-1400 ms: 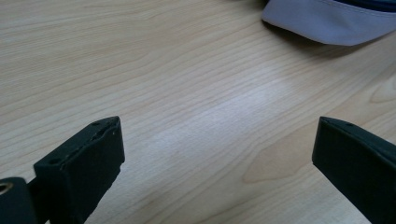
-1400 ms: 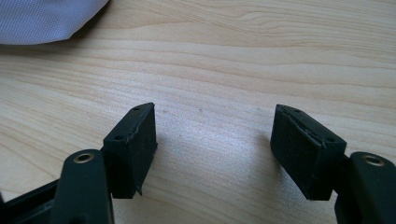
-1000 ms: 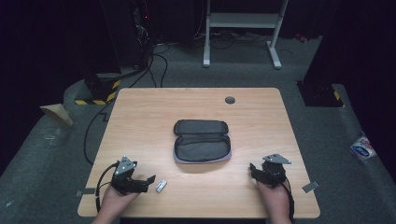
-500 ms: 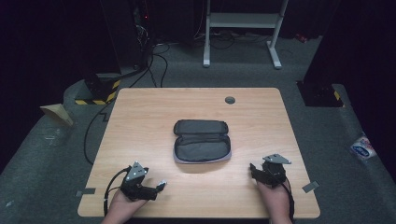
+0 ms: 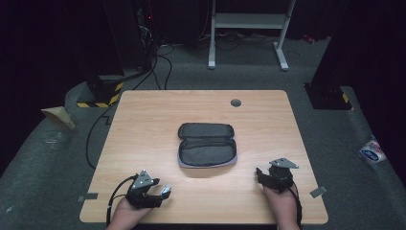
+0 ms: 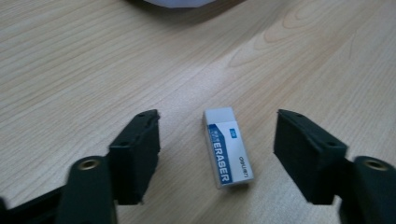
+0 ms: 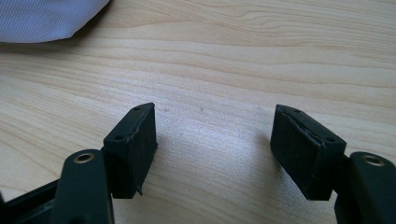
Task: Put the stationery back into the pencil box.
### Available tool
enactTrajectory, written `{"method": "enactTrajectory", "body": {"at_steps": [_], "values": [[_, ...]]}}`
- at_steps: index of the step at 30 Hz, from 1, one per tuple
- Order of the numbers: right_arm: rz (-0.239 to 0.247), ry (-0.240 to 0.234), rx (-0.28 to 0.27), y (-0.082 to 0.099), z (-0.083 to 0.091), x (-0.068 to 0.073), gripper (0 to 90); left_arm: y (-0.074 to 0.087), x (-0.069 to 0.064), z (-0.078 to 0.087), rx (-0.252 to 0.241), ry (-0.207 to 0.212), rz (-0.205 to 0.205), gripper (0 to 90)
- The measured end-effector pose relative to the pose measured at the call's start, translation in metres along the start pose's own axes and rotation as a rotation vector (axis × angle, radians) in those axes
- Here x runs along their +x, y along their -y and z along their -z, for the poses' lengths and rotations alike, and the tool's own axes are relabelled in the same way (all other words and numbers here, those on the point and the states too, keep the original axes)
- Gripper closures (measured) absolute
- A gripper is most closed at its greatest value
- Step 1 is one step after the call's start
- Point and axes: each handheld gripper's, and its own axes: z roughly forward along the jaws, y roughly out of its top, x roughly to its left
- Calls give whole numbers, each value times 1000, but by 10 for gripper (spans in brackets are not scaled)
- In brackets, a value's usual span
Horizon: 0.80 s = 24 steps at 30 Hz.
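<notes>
The setting is a lab or recording studio. A single wooden surface stands on grey carpet, surrounded by black walls or curtains. Cables run across the floor toward a dark equipment rack showing a small red light. Yellow-black hazard tape marks the floor beside the surface. A white metal stand occupies the background. Tape patches are fixed to the carpet.
</notes>
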Motion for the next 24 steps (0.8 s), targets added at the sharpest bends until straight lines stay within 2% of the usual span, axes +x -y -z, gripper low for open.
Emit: {"method": "enactTrajectory", "body": {"at_steps": [7,16,24], "values": [[0,0,0,0,0,0,311,2,-1,0,7,9,-9,520],[0,0,0,0,0,0,311,3,-4,-2,23,1,-42,646],[2,0,-1,0,0,0,310,3,-5,-2,26,-29,-65,723]]}}
